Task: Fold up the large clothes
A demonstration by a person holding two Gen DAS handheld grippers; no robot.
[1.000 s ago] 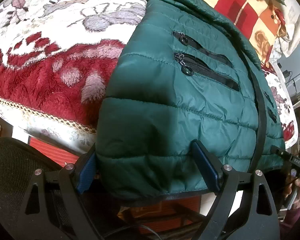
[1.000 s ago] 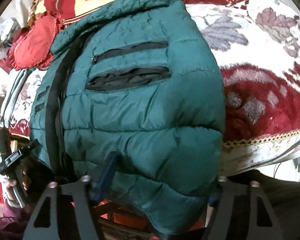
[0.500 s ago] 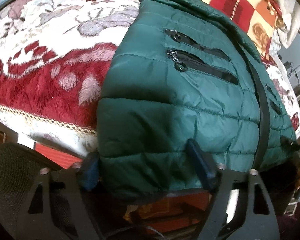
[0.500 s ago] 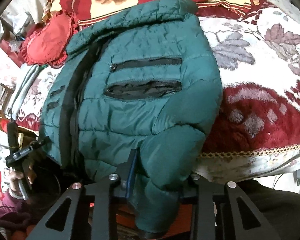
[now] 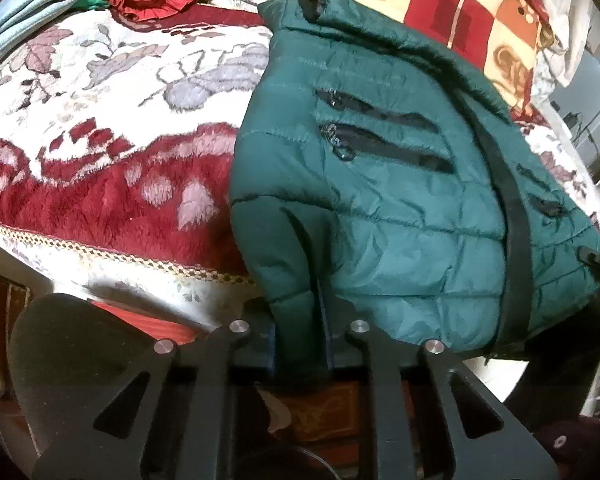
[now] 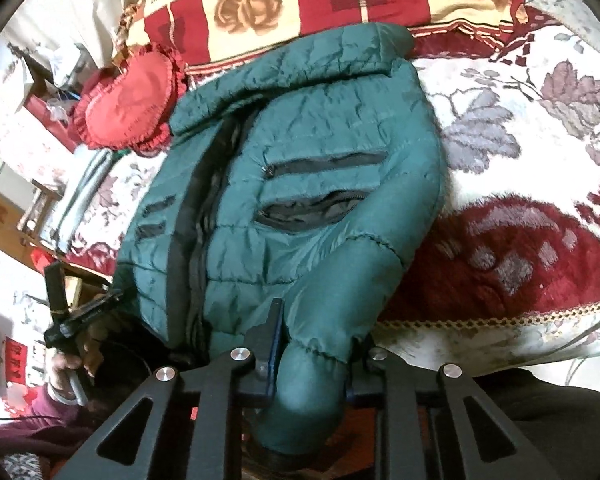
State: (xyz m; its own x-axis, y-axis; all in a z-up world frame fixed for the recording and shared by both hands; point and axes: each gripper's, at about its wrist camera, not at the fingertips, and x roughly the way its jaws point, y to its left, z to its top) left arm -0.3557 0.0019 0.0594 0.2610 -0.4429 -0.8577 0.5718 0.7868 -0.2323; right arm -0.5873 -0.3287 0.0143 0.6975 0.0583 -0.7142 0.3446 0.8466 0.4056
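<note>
A dark green puffer jacket [image 5: 400,184] lies front up on a red and white floral blanket [image 5: 100,128], collar at the far end, black zip down the middle. My left gripper [image 5: 300,344] is shut on the jacket's bottom hem at its left corner. In the right wrist view the jacket [image 6: 300,184] shows two black pocket zips. My right gripper [image 6: 312,356] is shut on the hem at its right corner, with a bunch of fabric hanging through the jaws. The left gripper also shows in the right wrist view [image 6: 76,320], at the jacket's far corner.
A red heart-shaped cushion [image 6: 128,104] lies beyond the jacket's collar. A red and cream rose-patterned pillow [image 6: 320,4] lies at the head of the bed. Folded light blue cloth [image 5: 16,28] lies at the far left. The bed edge [image 5: 120,256] runs just in front of both grippers.
Both grippers have closed from wide open onto the jacket's bottom hem. The hem corners are now bunched and pulled back toward the bed edge.
</note>
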